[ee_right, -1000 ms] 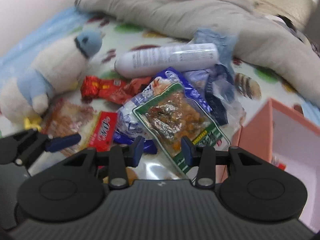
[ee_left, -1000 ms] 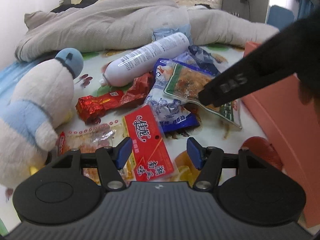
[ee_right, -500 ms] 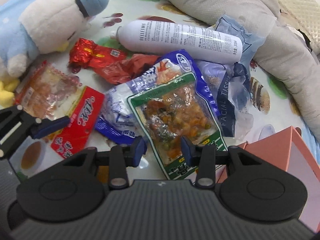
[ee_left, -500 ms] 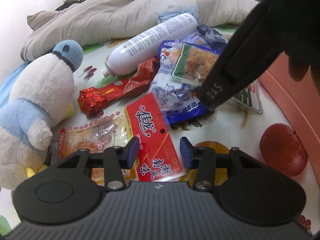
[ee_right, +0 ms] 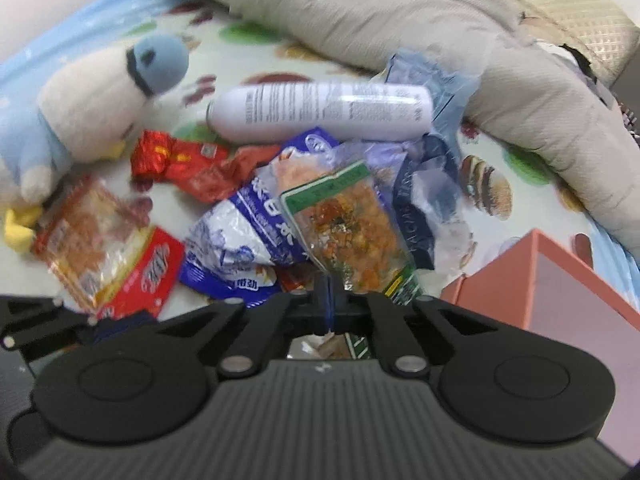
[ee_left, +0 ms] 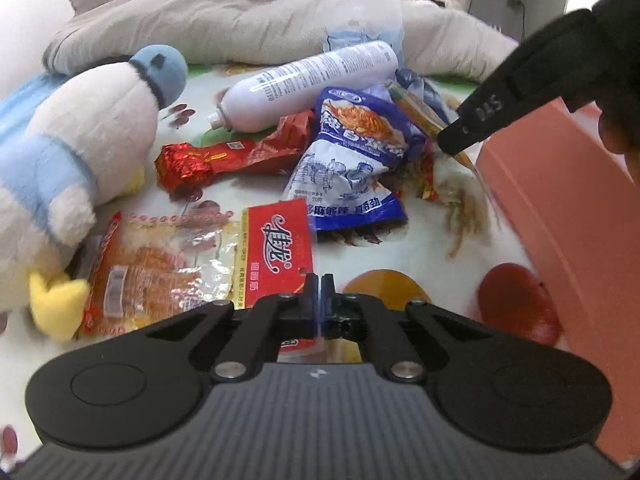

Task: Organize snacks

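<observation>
My left gripper (ee_left: 319,292) is shut, its jaws closing tight on the lower corner of a clear snack packet with a red header (ee_left: 276,256), which lies flat on the printed sheet. In the right wrist view my right gripper (ee_right: 328,300) is shut too, jaws closing on the near end of a green-edged clear packet of orange snack (ee_right: 352,232), tilted up above a blue-and-white packet (ee_right: 240,236). A red foil packet (ee_left: 216,160) lies behind them. The pink box (ee_right: 532,280) stands open at the right.
A white bottle (ee_left: 312,84) and a blue tissue pack (ee_right: 420,184) lie behind the snacks. A white-and-blue plush toy (ee_left: 80,152) sits at the left, touching the red-header packet. A grey blanket (ee_left: 240,12) runs along the back. The pink box wall (ee_left: 560,200) bounds the right side.
Both grippers went from open to shut. The left one closed on the red-header packet's corner. The right one closed on the green-edged packet and raised its end off the blue-and-white packet.
</observation>
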`<act>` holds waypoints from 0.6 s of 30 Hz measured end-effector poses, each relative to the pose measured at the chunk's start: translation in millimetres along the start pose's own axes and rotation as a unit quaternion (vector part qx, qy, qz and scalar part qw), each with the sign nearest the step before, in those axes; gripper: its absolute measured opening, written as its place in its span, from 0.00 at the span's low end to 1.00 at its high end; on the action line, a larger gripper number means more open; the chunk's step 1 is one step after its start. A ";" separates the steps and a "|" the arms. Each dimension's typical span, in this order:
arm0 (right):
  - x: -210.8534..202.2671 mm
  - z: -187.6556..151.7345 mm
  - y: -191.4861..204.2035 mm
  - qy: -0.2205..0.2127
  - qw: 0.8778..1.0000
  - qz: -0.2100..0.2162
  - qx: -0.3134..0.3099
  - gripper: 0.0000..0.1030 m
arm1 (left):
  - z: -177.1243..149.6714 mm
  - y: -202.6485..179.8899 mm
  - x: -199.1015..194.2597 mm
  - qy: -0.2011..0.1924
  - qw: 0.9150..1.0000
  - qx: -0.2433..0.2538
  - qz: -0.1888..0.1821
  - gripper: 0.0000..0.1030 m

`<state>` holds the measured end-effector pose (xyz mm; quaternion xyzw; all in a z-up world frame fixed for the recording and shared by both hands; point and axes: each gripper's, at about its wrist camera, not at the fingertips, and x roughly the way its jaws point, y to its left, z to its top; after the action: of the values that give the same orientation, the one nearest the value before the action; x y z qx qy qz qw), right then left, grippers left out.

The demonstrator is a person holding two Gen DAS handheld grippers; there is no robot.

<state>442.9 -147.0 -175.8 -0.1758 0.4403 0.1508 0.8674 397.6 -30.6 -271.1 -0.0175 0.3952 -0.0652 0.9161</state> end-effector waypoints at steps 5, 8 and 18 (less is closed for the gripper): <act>-26.4 -8.4 0.0 -0.022 1.000 0.010 0.017 0.03 | -10.5 5.5 -35.9 -0.014 0.999 -0.019 -0.024 0.00; -43.5 -18.0 4.9 -0.033 0.999 0.020 0.028 0.03 | -20.0 10.7 -62.0 -0.022 0.999 -0.032 -0.038 0.00; -51.4 -61.0 26.7 -0.044 0.986 0.118 0.108 0.06 | -42.6 44.8 -104.8 -0.030 0.994 -0.084 -0.062 0.00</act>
<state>359.3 -155.3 -172.0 -0.0211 0.4329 0.2112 0.8761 300.2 28.5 -228.4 -0.1203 0.3702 -0.0880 0.9169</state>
